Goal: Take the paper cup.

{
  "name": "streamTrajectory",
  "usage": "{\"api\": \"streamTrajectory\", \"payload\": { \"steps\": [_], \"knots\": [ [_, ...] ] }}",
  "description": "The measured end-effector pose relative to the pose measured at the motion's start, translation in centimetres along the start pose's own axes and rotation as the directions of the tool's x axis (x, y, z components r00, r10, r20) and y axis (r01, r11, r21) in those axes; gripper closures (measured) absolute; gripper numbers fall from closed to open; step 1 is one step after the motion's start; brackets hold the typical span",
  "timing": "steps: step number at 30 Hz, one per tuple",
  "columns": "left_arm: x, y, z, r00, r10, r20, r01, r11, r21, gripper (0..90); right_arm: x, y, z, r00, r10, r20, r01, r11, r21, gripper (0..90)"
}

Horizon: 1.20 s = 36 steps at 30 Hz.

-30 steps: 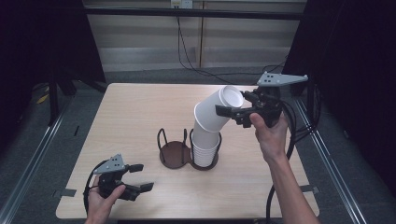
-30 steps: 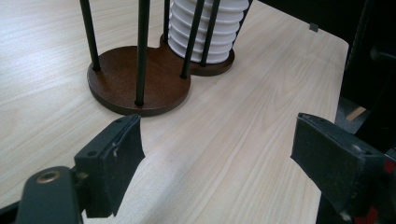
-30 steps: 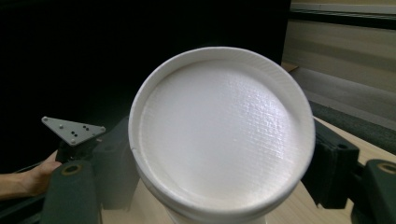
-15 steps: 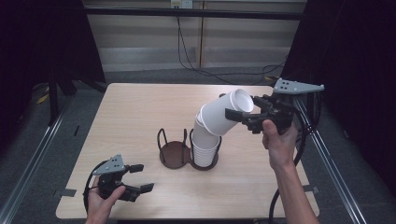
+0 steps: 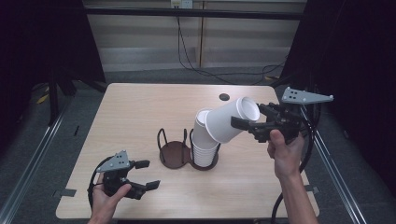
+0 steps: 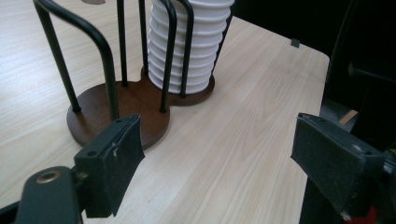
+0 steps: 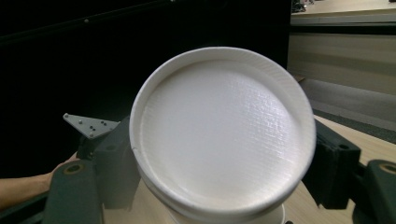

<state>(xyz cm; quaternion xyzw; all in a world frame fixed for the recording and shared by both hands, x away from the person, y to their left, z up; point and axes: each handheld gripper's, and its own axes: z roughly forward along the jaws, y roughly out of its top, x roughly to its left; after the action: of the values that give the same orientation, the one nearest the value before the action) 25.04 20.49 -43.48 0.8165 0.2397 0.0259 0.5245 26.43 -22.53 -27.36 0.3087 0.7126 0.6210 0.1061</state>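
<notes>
High view, nearest me: my left gripper sits low at the near left corner of the table, its jaws apart with nothing between them. In the left gripper view those two black jaws frame bare wood, and the right one is cut off by the picture's edge. Just beyond them stands the cup holder, a dark wooden base with black wire loops; the near bay is vacant, the far bay holds the stack of white cups, whose top runs out of frame.

Farther right, my right gripper is raised above the table and clamps a white cup by its bottom end, tilted almost on its side. I cannot tell from above whether the cup's mouth touches the top of the stack or hangs just over it. In the right gripper view the cup's round bottom hides almost everything ahead; the jaws show at either side of it.
</notes>
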Motion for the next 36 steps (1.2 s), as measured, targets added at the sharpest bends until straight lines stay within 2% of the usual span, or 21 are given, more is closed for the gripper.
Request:
{"api": "streamTrajectory", "payload": {
  "steps": [8, 11, 22, 24, 31, 32, 34, 36],
  "knots": [
    [-0.3, 1.3, 0.8, 0.9996, 0.009, 0.028, -0.009, 0.9998, -0.017, 16.2, 0.7, -0.8, -0.5, 1.0000, -0.003, -0.007, 0.003, 1.000, 0.015, 25.3],
    [-0.4, 1.8, 0.9, 0.9993, 0.029, 0.025, -0.028, 0.9994, -0.018, 16.2, 0.9, -1.3, -0.4, 0.9999, -0.003, -0.015, 0.003, 1.000, 0.020, 25.3],
    [-1.0, 3.8, 1.6, 0.9968, 0.042, 0.067, -0.038, 0.9972, -0.064, 16.1, 2.5, -3.3, 0.5, 0.9983, -0.023, -0.053, 0.026, 0.998, 0.059, 25.3],
    [-1.3, 4.5, 1.9, 0.9947, 0.061, 0.084, -0.055, 0.9961, -0.069, 16.1, 2.9, -3.9, 0.8, 0.9975, -0.027, -0.065, 0.032, 0.996, 0.080, 25.3],
    [-2.3, 5.8, 2.4, 0.9904, 0.094, 0.102, -0.086, 0.9935, -0.075, 16.0, 3.0, -4.9, 1.5, 0.9954, -0.014, -0.095, 0.024, 0.995, 0.096, 25.3],
    [-2.5, 6.0, 2.5, 0.9883, 0.091, 0.122, -0.082, 0.9934, -0.080, 16.0, 3.1, -5.1, 1.7, 0.9951, -0.011, -0.098, 0.022, 0.994, 0.104, 25.3],
    [-2.6, 6.4, 2.6, 0.9882, 0.102, 0.115, -0.092, 0.9920, -0.087, 16.0, 3.0, -5.5, 2.1, 0.9944, -0.010, -0.105, 0.023, 0.993, 0.118, 25.3],
    [-3.1, 6.8, 2.8, 0.9871, 0.141, 0.075, -0.135, 0.9872, -0.085, 16.0, 3.1, -5.9, 2.7, 0.9932, -0.005, -0.117, 0.019, 0.992, 0.123, 25.3]
  ]
}}
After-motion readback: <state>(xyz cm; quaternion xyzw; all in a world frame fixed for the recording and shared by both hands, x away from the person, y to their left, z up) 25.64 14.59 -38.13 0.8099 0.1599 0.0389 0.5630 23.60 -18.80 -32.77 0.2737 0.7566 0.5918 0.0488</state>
